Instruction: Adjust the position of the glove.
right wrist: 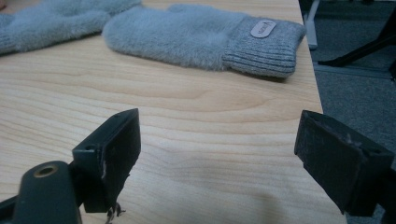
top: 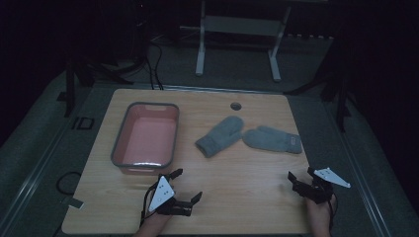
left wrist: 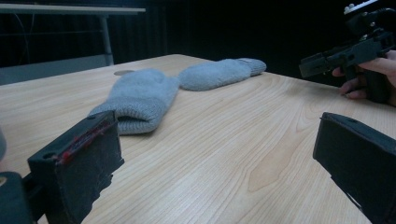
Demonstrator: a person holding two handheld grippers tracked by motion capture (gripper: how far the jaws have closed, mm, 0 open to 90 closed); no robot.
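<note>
Grey knitted mittens lie ahead of both your grippers on the wooden table (top: pixel 247 197). From the high view you see your left gripper (top: pixel 187 183) at the near edge, jaws wide apart with nothing between them, and just beyond it the pink tub (top: pixel 146 136) with a grey rim. Your left gripper view does not show that tub; it shows the left mitten (left wrist: pixel 137 98) ahead with its ribbed cuff open toward the jaws, and your other hand (left wrist: pixel 369 77) far to its right. Your right gripper (top: pixel 300 176) also stands with jaws apart, holding nothing. Its own view shows what the high view blurs: the right mitten (right wrist: pixel 196 35) has a small oval label (right wrist: pixel 263 29) on the cuff, near the table edge.
</note>
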